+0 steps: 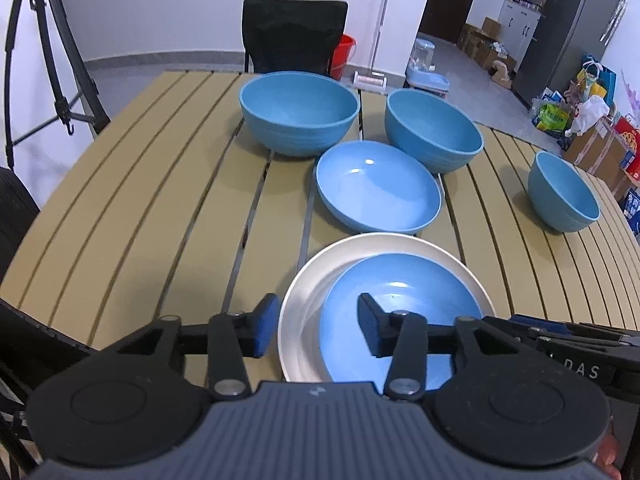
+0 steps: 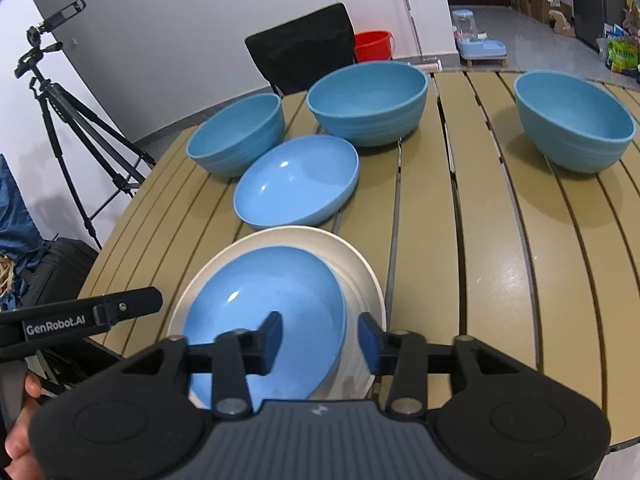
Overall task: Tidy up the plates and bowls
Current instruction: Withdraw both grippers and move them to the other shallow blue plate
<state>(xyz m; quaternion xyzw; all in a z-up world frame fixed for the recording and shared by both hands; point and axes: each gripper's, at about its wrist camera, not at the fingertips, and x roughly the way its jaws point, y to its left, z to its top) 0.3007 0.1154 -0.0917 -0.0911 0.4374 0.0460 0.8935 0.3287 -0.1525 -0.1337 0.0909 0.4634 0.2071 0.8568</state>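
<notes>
A small blue plate (image 1: pixel 400 312) lies off-centre inside a white plate (image 1: pixel 308 300) at the table's near edge. Beyond it sits a second blue shallow plate (image 1: pixel 376 188), then a large blue bowl (image 1: pixel 298 112), a medium blue bowl (image 1: pixel 434 130) and a small blue bowl (image 1: pixel 564 192) at the right. My left gripper (image 1: pixel 318 326) is open, straddling the left rims of both plates. My right gripper (image 2: pixel 320 340) is open, straddling the right edge of the blue plate (image 2: pixel 268 316) over the white plate (image 2: pixel 360 276). The other blue plate (image 2: pixel 296 182) and bowls (image 2: pixel 368 102) lie behind.
The slatted tan table (image 1: pixel 160 200) has a black chair (image 1: pixel 294 34) at its far side. A tripod (image 2: pixel 60 112) stands to the left. A red bucket (image 2: pixel 372 46), a fridge (image 1: pixel 568 32), boxes and bags are on the floor beyond.
</notes>
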